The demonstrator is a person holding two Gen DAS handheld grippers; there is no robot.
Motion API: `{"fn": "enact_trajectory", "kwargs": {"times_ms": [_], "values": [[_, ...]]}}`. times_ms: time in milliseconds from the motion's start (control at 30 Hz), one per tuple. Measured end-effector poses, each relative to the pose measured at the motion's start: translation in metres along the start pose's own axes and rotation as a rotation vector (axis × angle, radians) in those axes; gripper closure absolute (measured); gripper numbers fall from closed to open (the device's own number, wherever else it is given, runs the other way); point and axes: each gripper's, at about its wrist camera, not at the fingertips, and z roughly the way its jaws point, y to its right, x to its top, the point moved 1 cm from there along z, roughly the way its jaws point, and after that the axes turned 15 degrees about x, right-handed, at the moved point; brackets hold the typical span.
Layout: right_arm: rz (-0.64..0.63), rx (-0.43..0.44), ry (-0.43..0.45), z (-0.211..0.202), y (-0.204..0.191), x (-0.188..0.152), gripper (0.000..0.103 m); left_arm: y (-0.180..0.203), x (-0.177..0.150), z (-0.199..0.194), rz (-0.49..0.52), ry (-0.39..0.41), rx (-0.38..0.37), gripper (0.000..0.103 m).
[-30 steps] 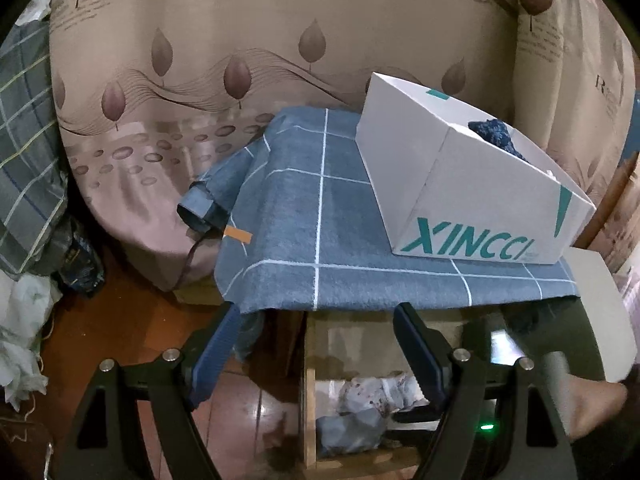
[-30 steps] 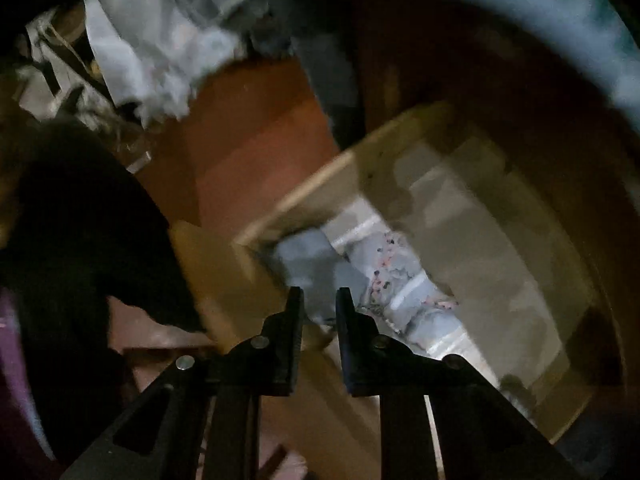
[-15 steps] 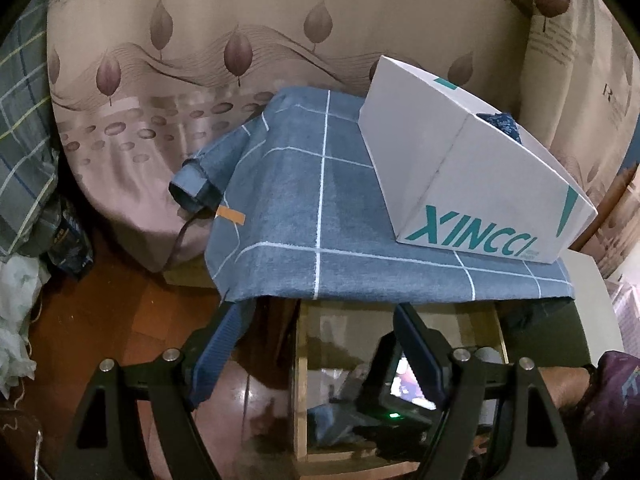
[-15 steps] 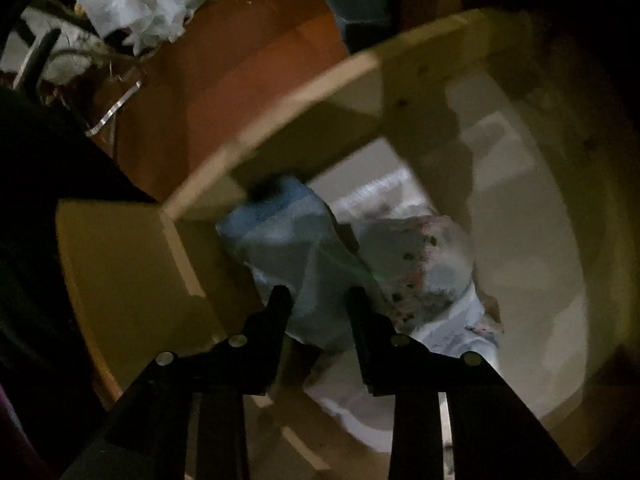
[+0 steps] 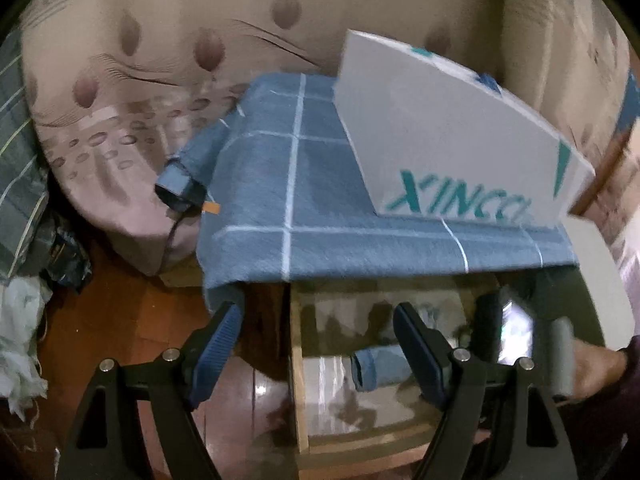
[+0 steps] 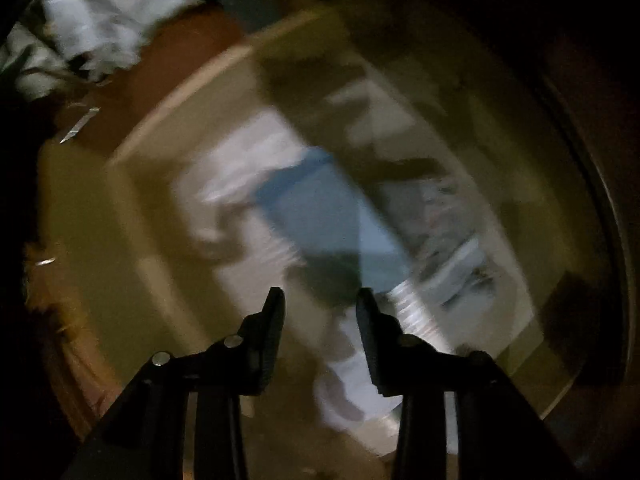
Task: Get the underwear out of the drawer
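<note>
The wooden drawer [image 5: 298,364] is pulled out under a stand draped in a blue checked cloth [image 5: 320,200]. A rolled blue piece of underwear [image 5: 376,366] lies in it; in the blurred right wrist view it shows as a blue shape [image 6: 328,216] just beyond my right gripper [image 6: 320,300], beside a patterned white piece [image 6: 448,240]. The right gripper is open, jaws apart, over the drawer, holding nothing. My left gripper [image 5: 320,320] is open and empty in front of the drawer. The right gripper's body [image 5: 516,336] shows at the drawer's right side.
A white XINCCI box [image 5: 452,148] stands on the cloth. A bed with a leaf-patterned sheet [image 5: 160,80] lies behind. Crumpled white cloth [image 5: 20,344] and a dark bag [image 5: 64,252] lie on the wooden floor at left. A bare foot [image 5: 592,364] is at right.
My right gripper has opened wider and shifted inside the drawer; the blue underwear now lies in front of the fingers, not between them. The left gripper has moved closer to the stand.
</note>
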Motion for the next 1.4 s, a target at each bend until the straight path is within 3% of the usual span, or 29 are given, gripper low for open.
{"fn": "enact_trajectory", "kwargs": {"times_ms": [67, 167, 267, 367, 433, 500, 567, 633, 767, 867, 967, 1133, 1233, 1400], "values": [[0.018, -0.014, 0.060, -0.023, -0.003, -0.013, 0.068, 0.009, -0.003, 0.003, 0.036, -0.019, -0.017, 0.022], [0.068, -0.016, 0.167, -0.066, -0.005, -0.034, 0.059, 0.024, -0.009, 0.011, 0.089, -0.064, -0.062, 0.022], [0.150, 0.011, 0.294, -0.100, -0.010, -0.060, 0.056, 0.047, -0.020, 0.021, 0.196, -0.115, -0.071, 0.022], [0.252, 0.056, 0.470, -0.141, -0.012, -0.093, 0.046, 0.079, -0.030, 0.028, 0.362, -0.119, -0.071, 0.022], [0.306, 0.117, 0.593, -0.164, -0.011, -0.116, 0.042, 0.103, -0.036, 0.033, 0.469, -0.136, -0.125, 0.022], [0.350, 0.169, 0.723, -0.188, -0.005, -0.136, 0.033, 0.129, -0.044, 0.037, 0.605, -0.105, -0.142, 0.022], [0.384, 0.217, 0.813, -0.203, 0.001, -0.148, 0.031, 0.156, -0.055, 0.044, 0.777, -0.065, -0.135, 0.022], [0.417, 0.250, 0.853, -0.212, 0.008, -0.161, 0.030, 0.175, -0.067, 0.056, 0.899, -0.069, -0.134, 0.022], [0.432, 0.290, 0.907, -0.219, 0.011, -0.167, 0.029, 0.192, -0.084, 0.083, 1.022, -0.078, -0.138, 0.022], [0.422, 0.287, 0.910, -0.215, 0.009, -0.166, 0.025, 0.192, -0.079, 0.096, 1.011, -0.099, -0.230, 0.022], [0.420, 0.316, 0.915, -0.211, 0.014, -0.172, 0.025, 0.192, -0.073, 0.114, 0.992, -0.181, -0.292, 0.021], [0.473, 0.372, 0.943, -0.206, 0.028, -0.180, 0.021, 0.189, -0.077, 0.145, 1.059, -0.172, -0.206, 0.021], [0.493, 0.410, 0.957, -0.204, 0.033, -0.183, 0.019, 0.190, -0.079, 0.155, 1.052, -0.163, -0.214, 0.021], [0.513, 0.405, 0.907, -0.193, 0.036, -0.176, 0.019, 0.192, -0.095, 0.183, 1.106, -0.247, -0.178, 0.021]]}}
